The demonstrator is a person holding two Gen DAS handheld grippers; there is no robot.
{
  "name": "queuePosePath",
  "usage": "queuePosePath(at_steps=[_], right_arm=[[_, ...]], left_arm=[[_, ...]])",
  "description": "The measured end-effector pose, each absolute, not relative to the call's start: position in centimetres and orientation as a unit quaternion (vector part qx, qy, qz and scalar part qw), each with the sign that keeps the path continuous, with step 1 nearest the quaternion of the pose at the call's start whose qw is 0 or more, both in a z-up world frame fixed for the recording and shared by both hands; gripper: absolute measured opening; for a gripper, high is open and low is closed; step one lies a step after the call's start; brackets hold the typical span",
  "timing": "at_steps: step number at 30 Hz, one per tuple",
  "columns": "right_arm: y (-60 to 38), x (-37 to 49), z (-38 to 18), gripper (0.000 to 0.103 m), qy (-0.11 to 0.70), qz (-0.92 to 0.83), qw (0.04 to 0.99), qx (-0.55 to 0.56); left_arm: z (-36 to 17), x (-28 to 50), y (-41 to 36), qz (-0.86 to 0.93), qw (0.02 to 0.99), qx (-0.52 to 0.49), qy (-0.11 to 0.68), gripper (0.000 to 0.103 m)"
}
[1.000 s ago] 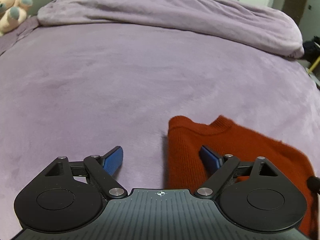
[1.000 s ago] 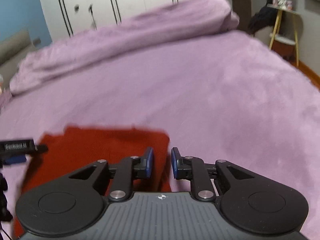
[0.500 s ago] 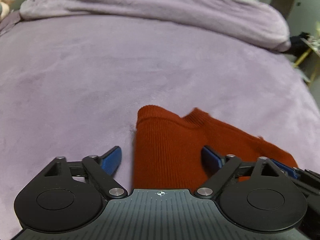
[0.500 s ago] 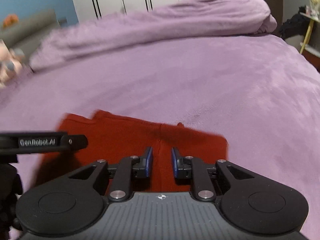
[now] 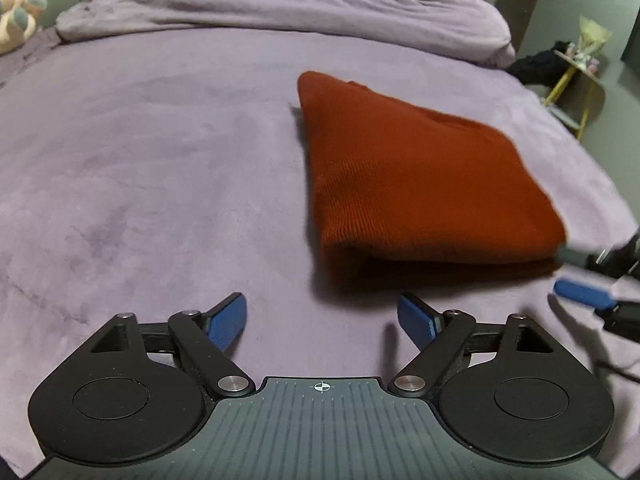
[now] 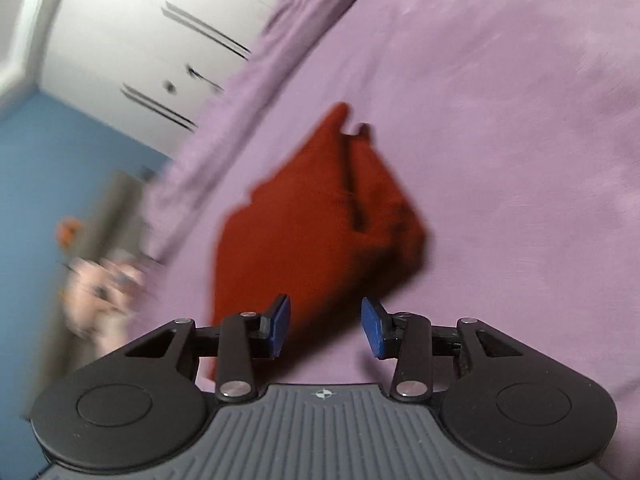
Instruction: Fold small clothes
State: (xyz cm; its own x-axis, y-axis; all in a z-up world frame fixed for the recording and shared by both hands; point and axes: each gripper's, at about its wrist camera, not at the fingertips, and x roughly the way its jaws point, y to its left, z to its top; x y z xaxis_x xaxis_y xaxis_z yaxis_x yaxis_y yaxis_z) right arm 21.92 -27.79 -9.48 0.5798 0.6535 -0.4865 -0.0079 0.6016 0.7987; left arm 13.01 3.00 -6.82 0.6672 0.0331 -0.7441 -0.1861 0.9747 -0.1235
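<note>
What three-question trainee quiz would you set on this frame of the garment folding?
1. True or false: the folded rust-red knit garment hangs off the edge of the purple plush bedspread.
2. Which is clamped on the garment? A. left hand-held gripper B. right hand-held gripper C. neither
3. Fill in: the peach stuffed toy sits at the left-wrist view's far ____ edge.

Key: 1. False, it lies flat on the bedspread. 2. C, both stand open with nothing between their fingers; the right one's jaws have just been opening. 3. Left.
</note>
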Motion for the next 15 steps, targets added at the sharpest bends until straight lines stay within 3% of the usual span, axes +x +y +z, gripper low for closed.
queuePosePath(at_steps=[1, 4, 5, 9, 12, 15], right_arm=[[-27.6, 22.5, -9.6, 0.039, 0.408, 0.199, 0.793, 0.406], [-26.8, 24.4, -10.1, 0.011, 0.435, 0.138, 0.788, 0.414], [-26.8, 24.7, -10.1, 0.008, 0.438, 0.138, 0.781, 0.424], [-29.0, 23.8, -11.0, 0.008, 0.377, 0.207, 0.72, 0.545], [-28.4, 24.7, -11.4, 0.008, 0.431, 0.146, 0.778, 0.433], [-27.3, 24.3, -10.9, 0.007, 0.426, 0.146, 0.817, 0.36]], left_arm=[[-7.1, 13.6, 3.0, 0.069, 0.911, -0.086, 0.398, 0.086], [-7.7, 15.6, 3.1, 0.094, 0.905, -0.077, 0.407, 0.088], [-7.4, 15.7, 3.4, 0.1, 0.904, -0.09, 0.406, 0.087], [-6.2, 15.1, 5.3, 0.129, 0.899, -0.138, 0.396, 0.087], [-7.0, 14.1, 6.0, 0.139, 0.893, -0.158, 0.398, 0.087], [-6.8, 14.0, 5.5, 0.143, 0.891, -0.152, 0.402, 0.086]])
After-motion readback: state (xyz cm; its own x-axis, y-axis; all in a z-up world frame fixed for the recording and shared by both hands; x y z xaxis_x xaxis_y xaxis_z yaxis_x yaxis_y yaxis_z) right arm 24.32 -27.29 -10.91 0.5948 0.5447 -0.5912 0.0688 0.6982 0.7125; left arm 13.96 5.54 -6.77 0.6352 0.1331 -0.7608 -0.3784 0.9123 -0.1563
